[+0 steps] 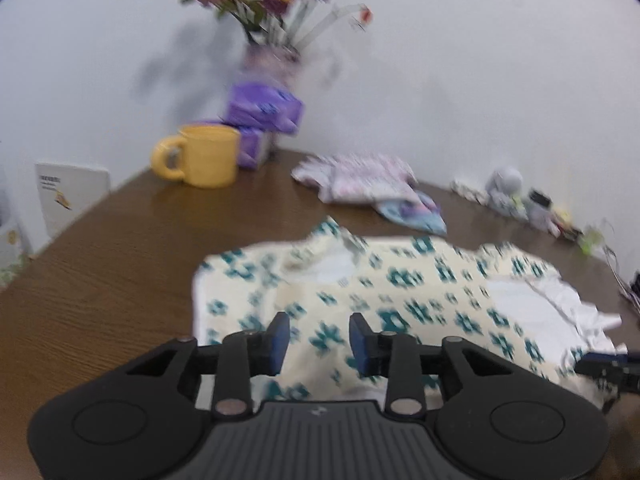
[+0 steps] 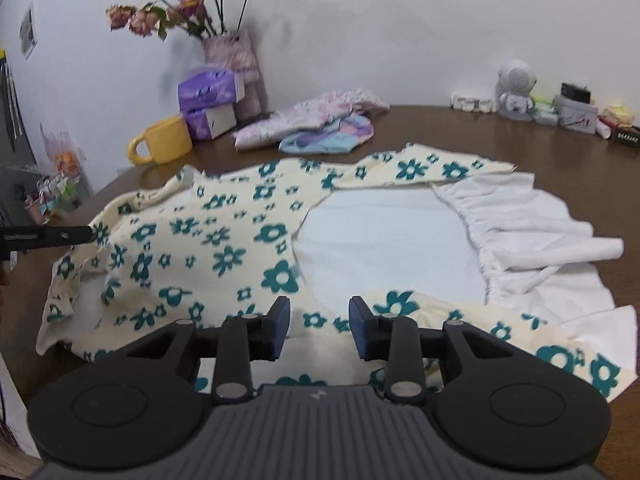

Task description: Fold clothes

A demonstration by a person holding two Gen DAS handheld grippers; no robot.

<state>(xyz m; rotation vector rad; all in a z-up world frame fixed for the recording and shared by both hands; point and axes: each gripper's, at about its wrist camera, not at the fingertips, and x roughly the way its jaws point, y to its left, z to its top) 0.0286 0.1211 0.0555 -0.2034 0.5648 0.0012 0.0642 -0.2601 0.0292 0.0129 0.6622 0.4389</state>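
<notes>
A cream dress with teal flowers lies spread on the brown table. Its white lining and frilled white skirt show on the right side. My left gripper hovers over the dress's near left part, open, with its blue pads apart and only flat cloth below them. My right gripper is open over the near hem, where the floral cloth meets the white lining. Nothing is pinched between either pair of pads. The left view is blurred.
A yellow mug, purple tissue packs and a vase of dried flowers stand at the back left. A small pile of folded clothes lies behind the dress. A white figurine and small items line the back right edge.
</notes>
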